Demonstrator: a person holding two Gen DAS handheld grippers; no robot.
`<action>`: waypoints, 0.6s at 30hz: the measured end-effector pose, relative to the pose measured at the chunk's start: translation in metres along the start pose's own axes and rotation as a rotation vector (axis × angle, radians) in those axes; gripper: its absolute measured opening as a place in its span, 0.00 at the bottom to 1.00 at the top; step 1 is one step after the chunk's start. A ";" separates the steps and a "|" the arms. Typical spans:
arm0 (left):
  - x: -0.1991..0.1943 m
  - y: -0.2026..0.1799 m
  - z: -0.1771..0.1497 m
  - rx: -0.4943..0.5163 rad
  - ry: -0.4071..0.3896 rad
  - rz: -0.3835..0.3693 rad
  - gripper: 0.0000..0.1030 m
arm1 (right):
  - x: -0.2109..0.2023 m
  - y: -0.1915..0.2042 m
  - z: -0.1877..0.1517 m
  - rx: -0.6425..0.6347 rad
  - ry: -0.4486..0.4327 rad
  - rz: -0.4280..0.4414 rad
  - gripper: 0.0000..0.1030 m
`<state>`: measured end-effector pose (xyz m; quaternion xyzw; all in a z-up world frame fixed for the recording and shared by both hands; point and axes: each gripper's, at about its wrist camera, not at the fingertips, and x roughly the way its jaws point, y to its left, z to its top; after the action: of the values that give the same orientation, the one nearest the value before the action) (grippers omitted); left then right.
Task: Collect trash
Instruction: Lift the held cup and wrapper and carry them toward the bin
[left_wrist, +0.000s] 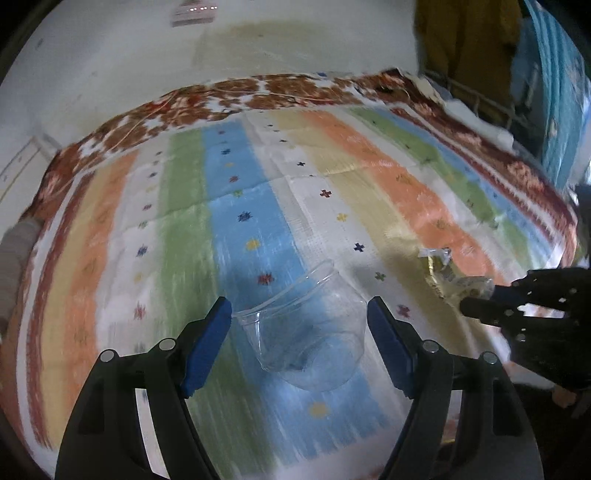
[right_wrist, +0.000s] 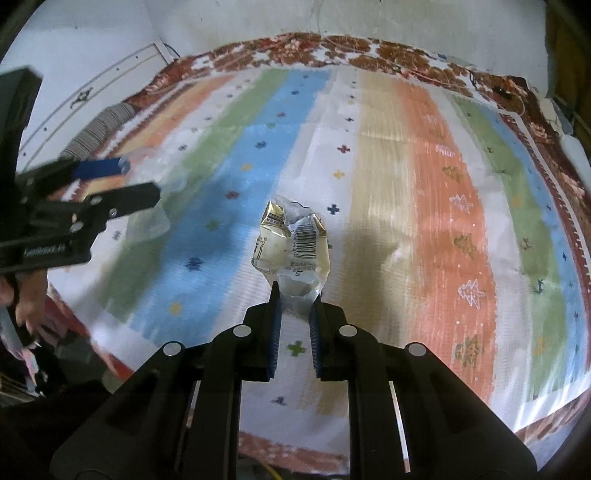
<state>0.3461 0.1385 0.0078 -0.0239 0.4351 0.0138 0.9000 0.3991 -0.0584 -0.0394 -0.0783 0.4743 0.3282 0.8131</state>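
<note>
A crumpled wrapper (right_wrist: 291, 247) is pinched by its lower end between the nearly closed jaws of the right gripper (right_wrist: 295, 306), above the striped cloth (right_wrist: 424, 206). A barcode is printed on it (the small text beside it is too fine to read). To the left, a clear plastic cup (left_wrist: 306, 332) is held between the wide-set blue pads (left_wrist: 207, 350) of the left gripper (left_wrist: 299, 317).

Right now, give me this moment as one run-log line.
left gripper: shut on clear plastic cup | right gripper: shut on crumpled wrapper | both above striped cloth
</note>
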 end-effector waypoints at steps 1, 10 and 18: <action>-0.007 -0.001 -0.003 -0.015 -0.005 0.001 0.72 | -0.007 0.003 -0.001 -0.004 -0.009 0.003 0.12; -0.074 -0.020 -0.054 -0.169 0.001 -0.089 0.72 | -0.061 0.010 -0.020 0.022 -0.050 0.045 0.12; -0.119 -0.036 -0.086 -0.248 0.002 -0.142 0.56 | -0.110 0.029 -0.063 -0.023 -0.091 0.058 0.12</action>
<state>0.2066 0.0978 0.0494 -0.1654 0.4282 0.0036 0.8884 0.2993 -0.1138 0.0223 -0.0588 0.4352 0.3603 0.8230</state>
